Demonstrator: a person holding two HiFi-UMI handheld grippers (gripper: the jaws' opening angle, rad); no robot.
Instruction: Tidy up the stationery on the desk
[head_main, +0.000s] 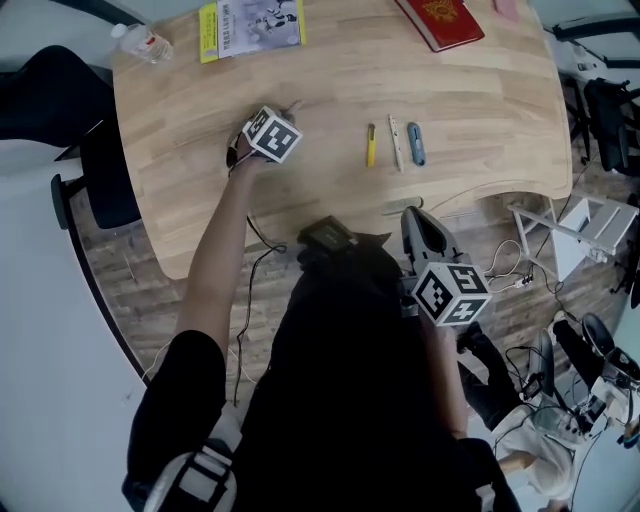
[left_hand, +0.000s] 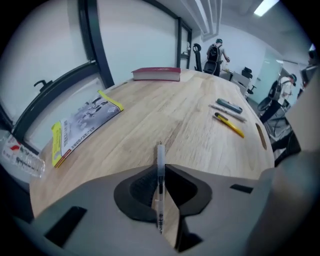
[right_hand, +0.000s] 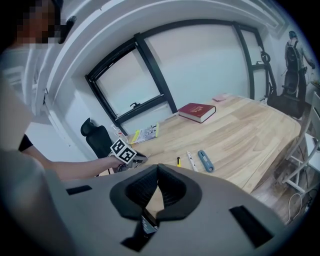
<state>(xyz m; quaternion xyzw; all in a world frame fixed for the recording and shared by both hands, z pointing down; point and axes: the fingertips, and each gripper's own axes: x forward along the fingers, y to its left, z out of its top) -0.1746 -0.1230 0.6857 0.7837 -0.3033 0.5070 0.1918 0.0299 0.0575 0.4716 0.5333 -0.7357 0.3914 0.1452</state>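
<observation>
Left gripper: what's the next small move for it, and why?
Probably lift the left gripper straight up a little: its jaws are closed on the clear pen, low over the desk, so the pen needs clearance before carrying.

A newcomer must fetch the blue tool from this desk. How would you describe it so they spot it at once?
On the wooden desk, go from the red book at its far edge toward the person. Three small items lie side by side there. The blue cutter is rightmost, broader than the thin white pen and yellow item beside it.
</observation>
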